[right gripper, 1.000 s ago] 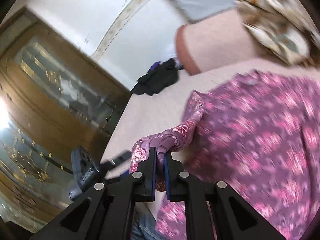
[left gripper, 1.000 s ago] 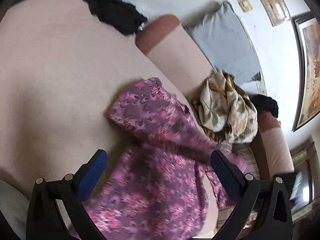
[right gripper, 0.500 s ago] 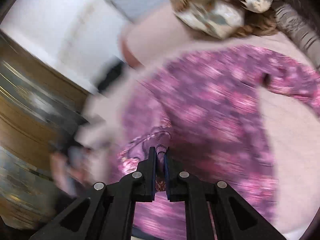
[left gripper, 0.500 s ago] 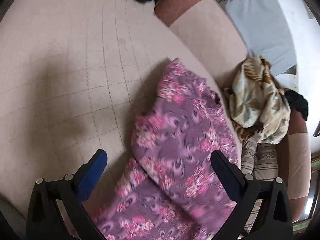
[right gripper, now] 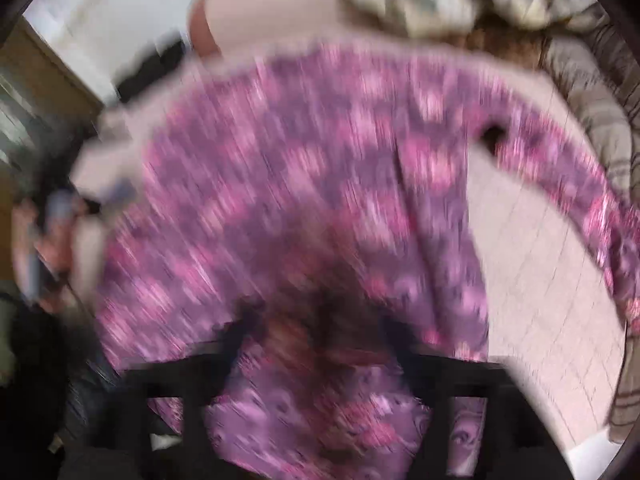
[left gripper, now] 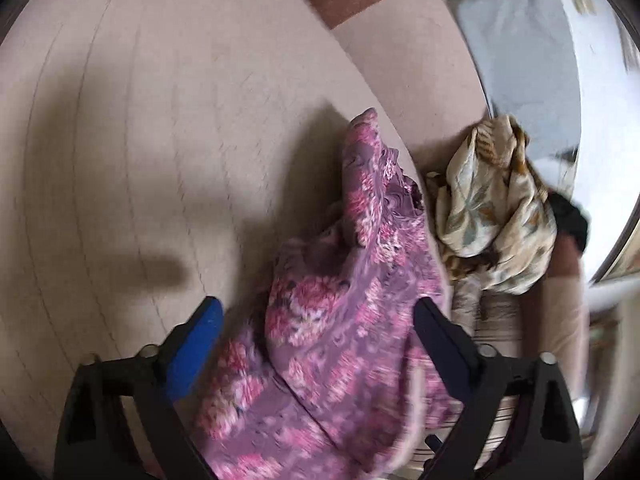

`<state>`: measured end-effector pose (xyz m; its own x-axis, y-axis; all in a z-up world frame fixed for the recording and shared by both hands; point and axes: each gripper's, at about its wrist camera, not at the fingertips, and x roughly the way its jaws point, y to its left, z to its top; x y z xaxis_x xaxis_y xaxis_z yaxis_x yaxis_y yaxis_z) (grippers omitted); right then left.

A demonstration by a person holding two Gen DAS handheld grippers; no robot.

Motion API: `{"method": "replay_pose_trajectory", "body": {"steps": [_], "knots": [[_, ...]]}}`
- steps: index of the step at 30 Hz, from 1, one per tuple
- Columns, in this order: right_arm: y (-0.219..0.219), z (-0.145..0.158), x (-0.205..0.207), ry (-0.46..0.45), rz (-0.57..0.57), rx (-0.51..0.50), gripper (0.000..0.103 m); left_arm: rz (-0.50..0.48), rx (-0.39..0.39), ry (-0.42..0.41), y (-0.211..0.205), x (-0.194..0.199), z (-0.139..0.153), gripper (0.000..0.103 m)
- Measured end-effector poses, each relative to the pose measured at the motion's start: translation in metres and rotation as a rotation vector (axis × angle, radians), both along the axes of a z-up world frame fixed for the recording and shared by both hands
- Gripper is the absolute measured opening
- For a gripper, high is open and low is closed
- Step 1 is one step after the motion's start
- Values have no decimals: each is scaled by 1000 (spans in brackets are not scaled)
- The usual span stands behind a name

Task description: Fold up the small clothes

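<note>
A purple garment with pink flowers (left gripper: 340, 320) lies bunched on the beige cushion (left gripper: 160, 160), partly folded over itself. My left gripper (left gripper: 316, 336) is open, its fingers either side of the cloth just above it, holding nothing. The right wrist view is heavily blurred; the same garment (right gripper: 320, 184) fills it and drapes over my right gripper (right gripper: 316, 340). The right fingers look spread apart under the cloth, but blur and fabric hide them.
A cream and brown patterned cloth (left gripper: 492, 208) is heaped at the right against the sofa back (left gripper: 400, 40). A grey pillow (left gripper: 520, 60) leans behind it. A striped cloth (right gripper: 600, 112) lies at the right edge. A dark garment (right gripper: 148, 68) lies at the far end.
The right gripper has swung across carrying the garment edge over the rest, and its fingers, shut before, now appear spread under the cloth. The left gripper stayed open, shifting slightly.
</note>
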<state>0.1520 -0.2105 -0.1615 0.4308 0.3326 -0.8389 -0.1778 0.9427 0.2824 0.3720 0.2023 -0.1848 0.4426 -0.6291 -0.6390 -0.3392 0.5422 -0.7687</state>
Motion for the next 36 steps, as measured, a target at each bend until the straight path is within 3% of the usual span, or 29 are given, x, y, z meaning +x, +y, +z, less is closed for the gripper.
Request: {"method": "replay_pose_trajectory", "body": {"steps": [2, 5, 7, 10, 12, 14, 15, 19, 22, 23, 24, 27, 28, 30, 33, 36], "knots": [[9, 22, 10, -53, 10, 98, 91, 7, -71, 0, 7, 1, -5, 86], [33, 46, 46, -58, 76, 302, 91, 35, -103, -1, 18, 8, -14, 80], [56, 57, 86, -44, 102, 355, 91, 69, -172, 26, 22, 11, -28, 75], [99, 59, 164, 6, 134, 404, 90, 82, -203, 40, 19, 15, -37, 74], [121, 46, 205, 59, 123, 401, 85, 83, -234, 44, 15, 19, -42, 64], [148, 33, 244, 118, 130, 372, 78, 75, -226, 60, 13, 21, -47, 47], [164, 26, 266, 129, 123, 331, 74, 78, -226, 73, 14, 22, -50, 47], [213, -8, 316, 190, 121, 230, 73, 108, -299, 105, 14, 21, -65, 47], [241, -30, 332, 200, 156, 136, 65, 108, -315, 102, 14, 23, -68, 42], [247, -37, 336, 220, 166, 116, 43, 115, -322, 99, 14, 24, -69, 40], [248, -40, 336, 232, 174, 117, 9, 122, -329, 94, 15, 24, -69, 38], [240, -28, 326, 188, 185, 136, 7, 111, -308, 76, 14, 26, -63, 21], [237, -23, 323, 172, 188, 138, 7, 105, -299, 66, 13, 26, -60, 4], [230, -13, 318, 158, 183, 144, 7, 113, -265, 49, 17, 23, -49, 2], [216, 2, 315, 125, 158, 152, 6, 180, -291, -60, 38, 10, -17, 1], [202, 17, 319, 73, 135, 226, 6, 238, -249, -159, 55, 1, 6, 1]]}}
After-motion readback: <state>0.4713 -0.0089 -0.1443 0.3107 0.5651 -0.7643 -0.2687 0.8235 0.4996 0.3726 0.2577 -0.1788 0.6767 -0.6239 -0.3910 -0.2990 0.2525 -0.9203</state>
